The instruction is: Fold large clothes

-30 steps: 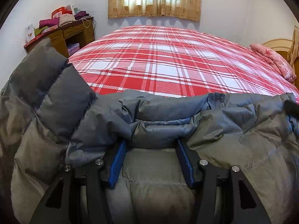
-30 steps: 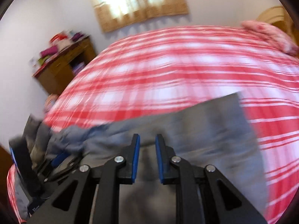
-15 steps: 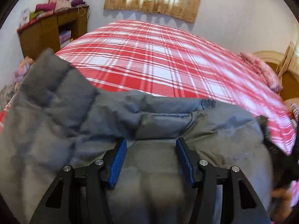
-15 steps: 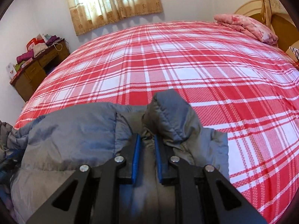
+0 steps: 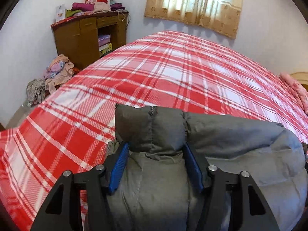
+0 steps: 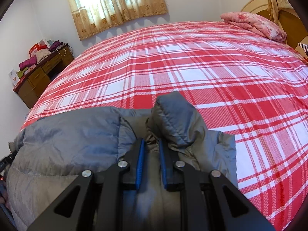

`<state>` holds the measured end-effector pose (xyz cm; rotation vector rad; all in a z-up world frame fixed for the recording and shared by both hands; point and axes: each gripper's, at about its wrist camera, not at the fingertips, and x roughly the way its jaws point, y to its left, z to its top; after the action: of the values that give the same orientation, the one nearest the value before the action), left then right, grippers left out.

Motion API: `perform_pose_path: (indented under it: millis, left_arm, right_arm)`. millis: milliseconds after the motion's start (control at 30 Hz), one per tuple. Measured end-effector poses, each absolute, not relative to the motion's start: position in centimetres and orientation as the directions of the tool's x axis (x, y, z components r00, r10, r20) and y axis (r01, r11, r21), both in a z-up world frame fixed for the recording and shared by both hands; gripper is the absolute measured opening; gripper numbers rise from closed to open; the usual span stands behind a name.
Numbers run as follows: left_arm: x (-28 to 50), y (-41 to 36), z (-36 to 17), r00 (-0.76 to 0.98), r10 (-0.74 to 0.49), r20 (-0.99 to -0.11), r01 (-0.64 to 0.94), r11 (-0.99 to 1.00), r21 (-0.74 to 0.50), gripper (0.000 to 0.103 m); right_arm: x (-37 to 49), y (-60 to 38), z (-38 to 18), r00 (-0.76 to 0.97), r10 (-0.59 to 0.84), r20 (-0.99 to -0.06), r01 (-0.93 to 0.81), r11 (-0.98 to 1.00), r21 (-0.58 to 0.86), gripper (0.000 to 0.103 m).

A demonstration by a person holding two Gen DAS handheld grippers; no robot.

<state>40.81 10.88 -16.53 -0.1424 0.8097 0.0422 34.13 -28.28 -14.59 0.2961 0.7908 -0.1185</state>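
So the grey puffer jacket [image 5: 221,150] is bunched on the near edge of the plaid bed [image 5: 173,73], a thick quilted wad poking up between the left gripper [image 5: 155,165] fingers, which have just been opening wider and seem to barely hug it. The right gripper [image 6: 151,161] fingers are pinched nearly shut on a thin ridge just below the puffy hump. My worry: that slick padding slips out of the loose left side and the fold flops open, while the right's small pinch could pull free if tugged.
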Motion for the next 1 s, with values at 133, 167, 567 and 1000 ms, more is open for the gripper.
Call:
perform_pose_path:
  millis: [133, 167, 567, 1000]
  left_arm:
    - [41.1, 10.9, -17.3, 0.679, -0.014, -0.734, -0.096, 0.990, -0.108, 0.065]
    - [41.2, 11.2, -17.2, 0.678, -0.012, -0.735, -0.098, 0.989, -0.106, 0.065]
    - [35.0, 12.6, -11.6, 0.720, -0.111, -0.685, 0.005, 0.988, -0.154, 0.066]
    - [21.4, 16.6, -11.8, 0.739, -0.109, -0.664, -0.085, 0.964, -0.253, 0.066]
  right_arm:
    - [34.0, -28.5, -14.7, 0.704, 0.019, -0.710, 0.214, 0.947, 0.238, 0.017]
    - [34.1, -28.5, -14.6, 0.704, 0.019, -0.710, 0.214, 0.947, 0.238, 0.017]
    - [30.9, -26.7, -9.3, 0.733, 0.046, -0.679, 0.130, 0.970, 0.207, 0.020]
    - [23.4, -15.3, -9.7, 0.701, 0.270, -0.660, -0.119, 0.957, 0.266, 0.022]
